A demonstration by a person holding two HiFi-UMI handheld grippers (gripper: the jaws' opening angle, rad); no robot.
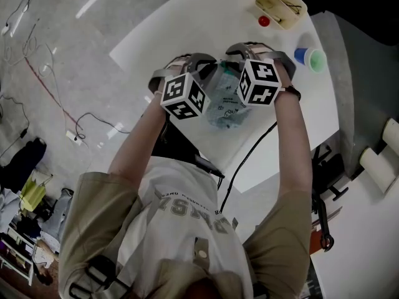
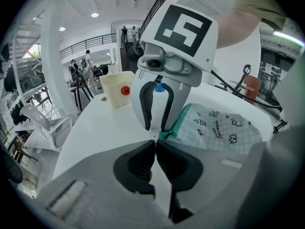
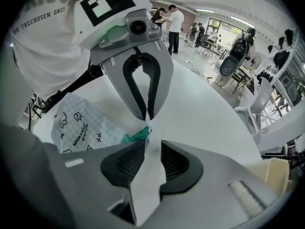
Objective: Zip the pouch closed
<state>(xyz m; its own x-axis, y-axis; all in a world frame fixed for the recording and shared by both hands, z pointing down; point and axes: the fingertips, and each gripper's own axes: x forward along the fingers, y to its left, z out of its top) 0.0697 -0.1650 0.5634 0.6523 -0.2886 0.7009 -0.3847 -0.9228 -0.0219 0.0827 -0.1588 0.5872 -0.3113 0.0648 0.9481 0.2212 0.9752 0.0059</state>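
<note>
A pale checked pouch with small black prints and a green zipper edge lies on the white table. Both grippers point down at its far end, marker cubes side by side. My left gripper is shut on the corner of the green edge, with a small white tab at its tips. My right gripper faces it tip to tip. Its jaws are partly closed with a gap through which the table shows, and the green end lies just by its left pad.
A cream box with a red ball beside it stands at the table's far end. Blue and green cups sit near the right edge. A black cable runs off the near edge. People stand in the background.
</note>
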